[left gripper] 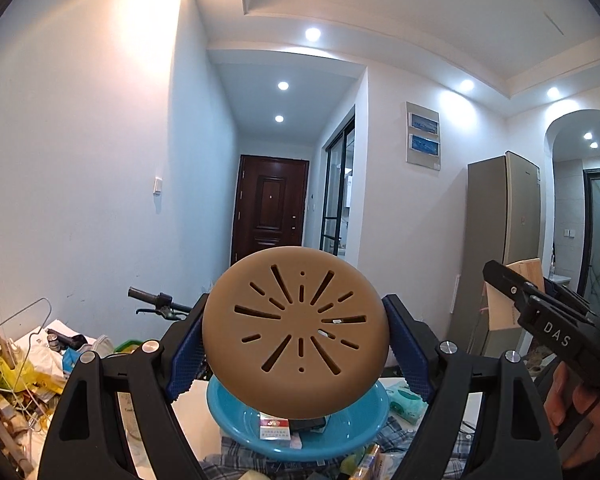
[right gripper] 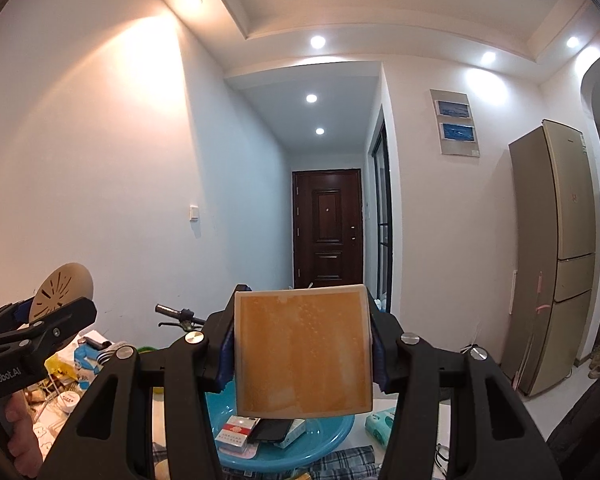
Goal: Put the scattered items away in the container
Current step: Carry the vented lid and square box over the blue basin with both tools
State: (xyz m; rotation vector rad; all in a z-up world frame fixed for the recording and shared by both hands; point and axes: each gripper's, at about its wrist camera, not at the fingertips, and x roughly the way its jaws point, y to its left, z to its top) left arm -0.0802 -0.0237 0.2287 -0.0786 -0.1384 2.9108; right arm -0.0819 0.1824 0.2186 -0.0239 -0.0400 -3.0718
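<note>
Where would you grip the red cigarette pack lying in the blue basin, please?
Take the cigarette pack across its two long edges, coming from above. It lies flat on the basin floor with a black phone close against one side, so that side offers little room. Both tools are full: the left tool holds a disc, the right tool a tile.

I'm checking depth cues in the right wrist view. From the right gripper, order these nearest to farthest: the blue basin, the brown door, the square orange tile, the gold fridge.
1. Square orange tile: clamped between the right gripper fingers.
2. Blue basin: just below and beyond the tile.
3. Gold fridge: standing off to the right.
4. Brown door: at the hallway's far end.
</note>
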